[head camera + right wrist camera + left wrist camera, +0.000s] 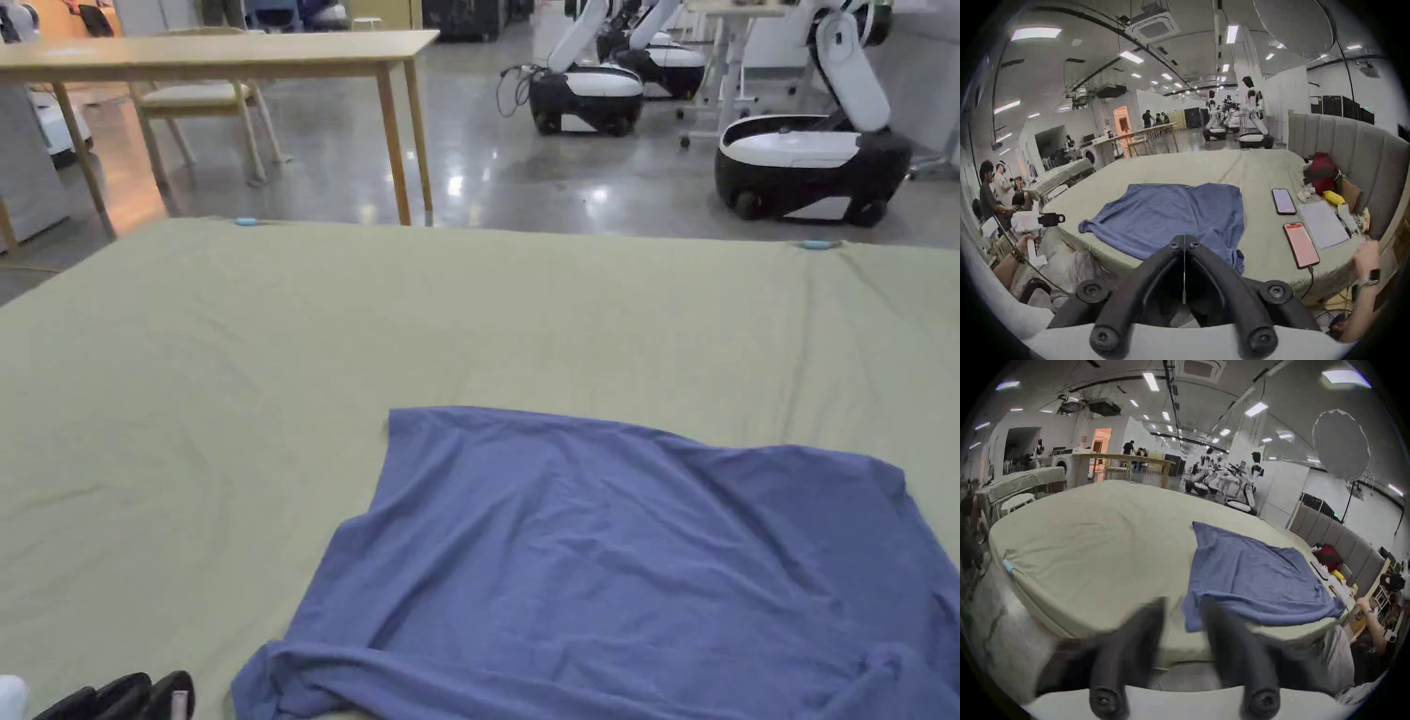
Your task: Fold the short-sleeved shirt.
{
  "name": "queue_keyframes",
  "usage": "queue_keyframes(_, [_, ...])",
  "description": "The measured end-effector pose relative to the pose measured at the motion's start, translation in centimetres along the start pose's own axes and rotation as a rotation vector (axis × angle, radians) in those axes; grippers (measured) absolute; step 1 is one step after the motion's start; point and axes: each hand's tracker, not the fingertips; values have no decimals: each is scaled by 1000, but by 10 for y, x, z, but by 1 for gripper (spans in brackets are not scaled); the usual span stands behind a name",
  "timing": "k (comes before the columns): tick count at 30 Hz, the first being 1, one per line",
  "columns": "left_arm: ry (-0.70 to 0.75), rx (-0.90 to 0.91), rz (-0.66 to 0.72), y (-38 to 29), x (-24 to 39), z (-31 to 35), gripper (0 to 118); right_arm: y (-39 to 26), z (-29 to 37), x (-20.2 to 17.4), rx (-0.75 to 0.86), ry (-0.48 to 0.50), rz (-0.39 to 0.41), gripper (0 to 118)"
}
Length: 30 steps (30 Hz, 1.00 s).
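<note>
- Jaws of the left gripper [122, 698] peek in at the head view's lower left corner, state unclear there; the shirt [619, 572] lies flat on the bed [281, 375], ahead and to their right.
- Left gripper view: jaws stand wide apart and empty, just short of the shirt's [1252, 574] near edge.
- Right gripper view: right gripper [1184, 237] pressed closed on nothing, near hem directly ahead.

no readable text, labels or signs
</note>
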Motion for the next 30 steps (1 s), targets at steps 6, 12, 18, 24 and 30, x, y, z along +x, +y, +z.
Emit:
queue_keyframes(6, [-14,-123,-75,-11,4,-70,100,-3,-14,-4,-33,-7,-10,2])
queue_keyframes(12, [-14,-168,-128,-19,11,-103,87,-3,-23,-7,-68,-37,-27,2])
queue_keyframes(18, [23,-145,-193,-23,23,-99,16,-6,-28,-8,-99,-47,-24,2])
queue_keyframes(24, [0,-131,-195,-21,25,-84,8,-3,-38,0,-129,-64,-13,2])
queue_keyframes(30, [-6,-109,-218,-20,30,-68,8,-11,-92,22,-340,-145,52,21])
